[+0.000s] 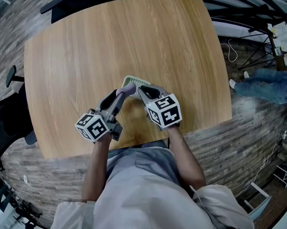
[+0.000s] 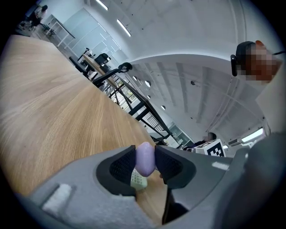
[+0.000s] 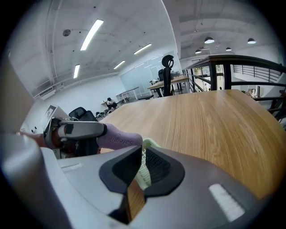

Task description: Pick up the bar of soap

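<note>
1. Left tool [image 1: 125, 93]: jaws fairly wide apart and clamped on the bar of soap [image 2: 145, 157], a lilac oval; the pads hold it by one end, and most of the bar sticks out past the tips.
2. Right tool [image 3: 142, 163]: jaws narrow, pinching the near rim of the soap dish [image 1: 135, 81], a pale green slatted tray; the dish appears to rest on the wooden surface [image 1: 113, 39].
3. Soap position: just above the dish, over its near-left part; in the left gripper view the dish shows below the bar (whether the far end of the bar touches the dish rim I cannot tell).
4. Judged stage: bar grasped, at the start of the lift; the right tool seems to be there to pin the dish down while the bar comes away.
5. Risk a: the soap is smooth and rounded and the hold is shallow and off-centre; a tilt or a quick rise could let it squirt from the pads and fall back onto the dish or beside it.
6. Risk b: the two tools sit close together at the dish; a lift drifting toward the right side of the dish could knock the bar against the right tool and twist it loose.
7. Risk c: if the bar sticks to the slats, the dish may drag upward with it; the right tool's thin pinch on the rim could then slip.
</note>
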`<control>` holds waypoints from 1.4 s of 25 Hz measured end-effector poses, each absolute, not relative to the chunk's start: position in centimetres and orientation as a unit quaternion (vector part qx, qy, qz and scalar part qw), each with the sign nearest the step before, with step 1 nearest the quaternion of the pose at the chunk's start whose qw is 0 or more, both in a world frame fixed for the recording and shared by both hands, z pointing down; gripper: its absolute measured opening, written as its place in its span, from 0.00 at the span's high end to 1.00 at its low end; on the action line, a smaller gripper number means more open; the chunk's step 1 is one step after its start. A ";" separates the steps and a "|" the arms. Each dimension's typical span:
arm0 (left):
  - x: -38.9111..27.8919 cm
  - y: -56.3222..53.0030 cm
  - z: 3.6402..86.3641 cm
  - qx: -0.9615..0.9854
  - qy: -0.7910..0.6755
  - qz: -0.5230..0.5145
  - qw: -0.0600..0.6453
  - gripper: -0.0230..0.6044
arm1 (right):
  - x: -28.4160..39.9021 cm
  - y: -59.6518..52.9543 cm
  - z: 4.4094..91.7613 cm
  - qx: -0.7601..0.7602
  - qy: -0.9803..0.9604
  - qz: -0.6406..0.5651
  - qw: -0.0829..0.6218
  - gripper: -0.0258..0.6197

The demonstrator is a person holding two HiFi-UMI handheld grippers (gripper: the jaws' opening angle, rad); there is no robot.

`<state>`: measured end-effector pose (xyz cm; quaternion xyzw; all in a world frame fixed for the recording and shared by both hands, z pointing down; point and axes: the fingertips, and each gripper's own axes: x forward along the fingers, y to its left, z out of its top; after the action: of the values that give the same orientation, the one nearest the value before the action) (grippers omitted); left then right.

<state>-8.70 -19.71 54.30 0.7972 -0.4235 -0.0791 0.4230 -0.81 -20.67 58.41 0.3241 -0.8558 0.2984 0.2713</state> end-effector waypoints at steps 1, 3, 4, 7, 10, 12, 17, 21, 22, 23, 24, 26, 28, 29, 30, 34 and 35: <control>-8.8 -19.7 54.0 0.798 -0.424 -0.080 0.421 0.75 | -0.9 -20.7 58.2 0.325 -0.857 0.298 0.269 0.91; -8.8 -19.6 53.5 0.801 -0.423 -0.082 0.416 0.75 | -1.0 -20.7 57.8 0.326 -0.858 0.296 0.264 0.92; -8.8 -19.5 53.3 0.802 -0.423 -0.083 0.414 0.75 | -1.0 -20.6 57.6 0.326 -0.859 0.295 0.263 0.92; -8.8 -19.4 52.5 0.806 -0.422 -0.085 0.408 0.75 | -0.8 -20.4 57.0 0.326 -0.861 0.290 0.260 0.93; -8.8 -19.4 51.4 0.809 -0.422 -0.085 0.401 0.75 | -0.8 -20.4 56.0 0.327 -0.865 0.284 0.254 0.93; -8.8 -19.3 50.3 0.814 -0.422 -0.086 0.391 0.75 | -0.8 -20.4 55.0 0.332 -0.868 0.276 0.245 0.94; -8.4 -19.5 46.8 0.830 -0.420 -0.082 0.357 0.75 | -0.5 -20.9 51.9 0.345 -0.877 0.258 0.213 0.95; -8.1 -19.5 45.1 0.841 -0.419 -0.076 0.333 0.75 | -0.5 -21.1 49.7 0.349 -0.884 0.247 0.190 0.96; -8.1 -19.5 44.8 0.842 -0.420 -0.077 0.330 0.75 | -0.5 -21.1 49.2 0.352 -0.885 0.243 0.183 0.96; -8.2 -19.5 44.5 0.842 -0.421 -0.079 0.328 0.75 | -0.4 -21.1 48.7 0.356 -0.886 0.239 0.177 0.96; -8.3 -19.5 44.1 0.842 -0.424 -0.082 0.324 0.75 | -0.3 -21.1 48.1 0.361 -0.886 0.234 0.172 0.96; -8.5 -19.4 43.1 0.842 -0.430 -0.088 0.314 0.75 | -0.1 -21.1 46.9 0.370 -0.887 0.223 0.163 0.96; -8.7 -19.5 42.0 0.843 -0.435 -0.092 0.302 0.75 | -0.1 -21.0 45.7 0.374 -0.889 0.215 0.154 0.96; -8.8 -19.5 41.5 0.845 -0.436 -0.093 0.296 0.75 | -0.1 -21.0 45.2 0.374 -0.890 0.211 0.150 0.96; -8.8 -19.5 41.0 0.846 -0.437 -0.094 0.290 0.75 | -0.2 -20.9 44.8 0.374 -0.892 0.208 0.148 0.96; -8.6 -19.4 39.2 0.852 -0.436 -0.100 0.273 0.75 | -0.3 -20.7 42.9 0.378 -0.895 0.195 0.137 0.96; -8.5 -19.3 38.8 0.853 -0.436 -0.100 0.269 0.75 | -0.3 -20.7 42.5 0.379 -0.895 0.191 0.135 0.96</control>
<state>-8.49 -19.35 38.85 0.8530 -0.4358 -0.0997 0.2692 -0.31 -20.75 42.49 0.3786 -0.8954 0.1913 0.1354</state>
